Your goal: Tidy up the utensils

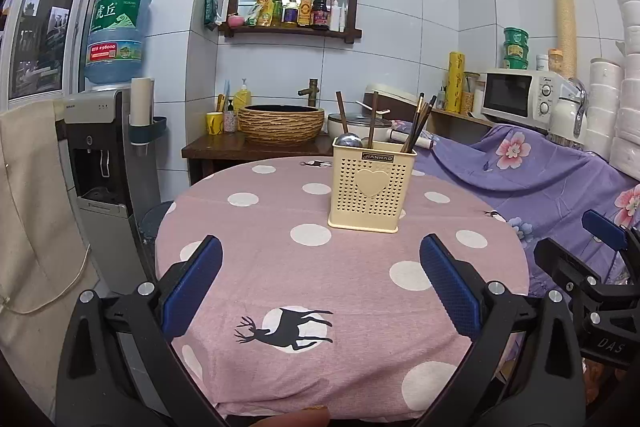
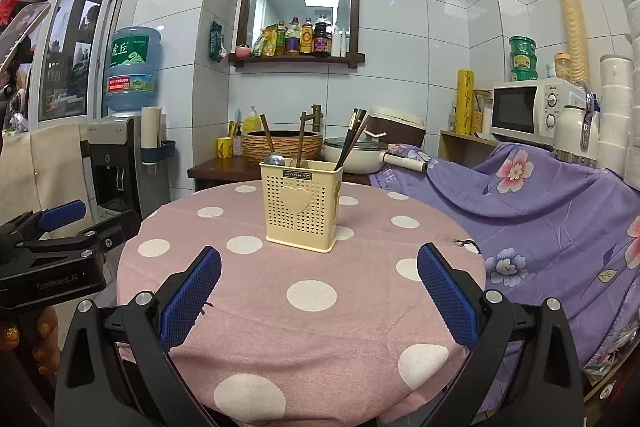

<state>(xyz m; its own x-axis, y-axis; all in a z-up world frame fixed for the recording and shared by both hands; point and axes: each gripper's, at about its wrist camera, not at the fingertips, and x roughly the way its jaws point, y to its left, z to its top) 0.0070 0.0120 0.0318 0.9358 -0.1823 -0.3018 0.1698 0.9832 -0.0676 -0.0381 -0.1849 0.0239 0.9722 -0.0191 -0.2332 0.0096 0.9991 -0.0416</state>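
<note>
A cream perforated utensil holder (image 1: 370,185) with a heart on its front stands upright on the round pink polka-dot table (image 1: 280,267). It holds a metal ladle (image 1: 348,139), a wooden-handled spoon (image 1: 373,121) and dark chopsticks (image 1: 420,125). It also shows in the right wrist view (image 2: 302,207). My left gripper (image 1: 320,275) is open and empty, held above the near table edge, short of the holder. My right gripper (image 2: 318,285) is open and empty, also short of the holder. Each gripper shows at the edge of the other's view: the right one (image 1: 600,267), the left one (image 2: 60,239).
A purple floral cloth (image 2: 560,211) covers furniture to the right, with a microwave (image 2: 532,109) behind. A water dispenser (image 1: 108,147) stands to the left. A woven basin (image 1: 280,123), a white pot (image 2: 356,151) and a cup sit on the dark counter beyond the table.
</note>
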